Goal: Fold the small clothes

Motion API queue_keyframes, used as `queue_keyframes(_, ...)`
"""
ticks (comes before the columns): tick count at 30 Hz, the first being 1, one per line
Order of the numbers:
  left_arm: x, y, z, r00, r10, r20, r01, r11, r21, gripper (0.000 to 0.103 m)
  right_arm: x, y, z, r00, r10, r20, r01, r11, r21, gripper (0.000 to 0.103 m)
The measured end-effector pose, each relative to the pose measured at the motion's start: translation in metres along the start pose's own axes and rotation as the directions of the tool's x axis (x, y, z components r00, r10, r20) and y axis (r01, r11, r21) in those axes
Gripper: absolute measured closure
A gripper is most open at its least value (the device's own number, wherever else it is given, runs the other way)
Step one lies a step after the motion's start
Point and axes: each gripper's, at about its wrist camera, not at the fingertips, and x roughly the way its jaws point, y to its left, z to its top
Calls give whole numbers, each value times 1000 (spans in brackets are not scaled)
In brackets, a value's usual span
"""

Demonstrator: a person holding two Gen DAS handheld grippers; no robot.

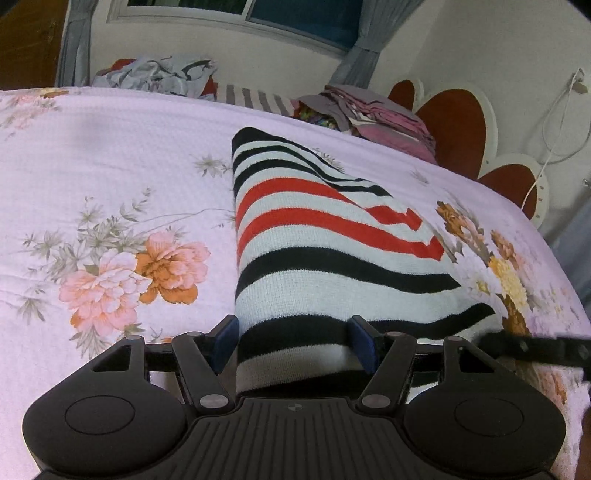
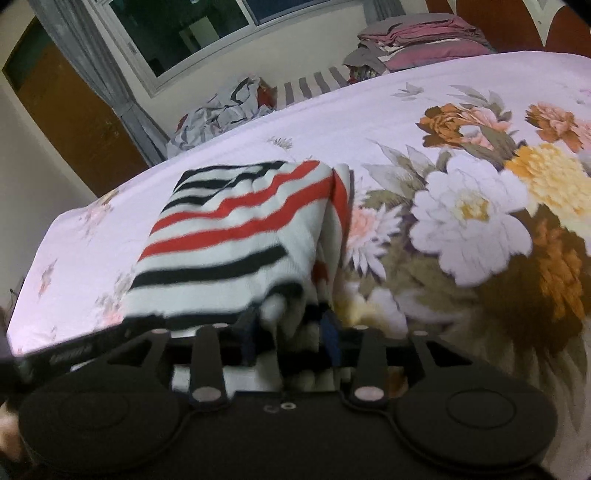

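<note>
Light in the room was even and soft, coming from overhead indoors, because the window (image 1: 258,14) behind showed only dark glass. The floral bedsheet (image 1: 110,166) read bright and a touch washed out in the left wrist view, with only faint shadow under the striped garment (image 1: 332,240). The right wrist view was softer: the striped garment (image 2: 229,236) smeared with motion blur near its lower edge, and the big printed flowers (image 2: 469,225) looked hazy. Both views bowed strongly at the edges, corners falling to black, the bed's far edge curving.
</note>
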Motion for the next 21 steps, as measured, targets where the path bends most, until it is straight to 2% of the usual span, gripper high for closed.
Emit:
queue_keyframes(2,0,-1,0,1000,1,-1,-1,1000,2,39,-2,4,-7,1000,-14,-13,13,1000,-22,61)
queue_keyframes(3,0,0,1,1000,2,-2,-2,1000,2,39,0,5,-10,999,-38,-21,37,998,-40,66)
queue_keyframes(4,0,-1,1,1000,4,-4,-4,1000,6,39,3,4,-12,998,-60,-26,59,997,-47,76)
queue_keyframes(6,0,-3,1,1000,16,-17,-16,1000,12,39,3,1,-14,997,-73,-30,72,997,-22,83)
queue_keyframes(8,0,-6,2,999,29,-25,-28,999,20,39,-2,5,-14,995,-97,-1,97,994,-48,89)
queue_keyframes(11,2,-10,1,999,40,-32,-39,999,35,39,8,6,-23,988,-149,-35,145,984,-99,89)
queue_keyframes(14,1,-12,3,998,48,-39,-46,998,42,39,8,10,-21,987,-155,-38,149,981,-120,89)
queue_keyframes(18,-3,-16,10,998,59,-39,-56,996,67,39,-6,16,-9,992,-125,-8,123,984,-126,73)
queue_keyframes(19,-5,-18,12,997,65,-35,-62,994,86,39,-9,16,-5,994,-107,5,107,987,-117,59)
queue_keyframes(21,-10,-25,17,997,78,-15,-75,989,127,39,-15,17,6,996,-88,35,91,991,-103,40)
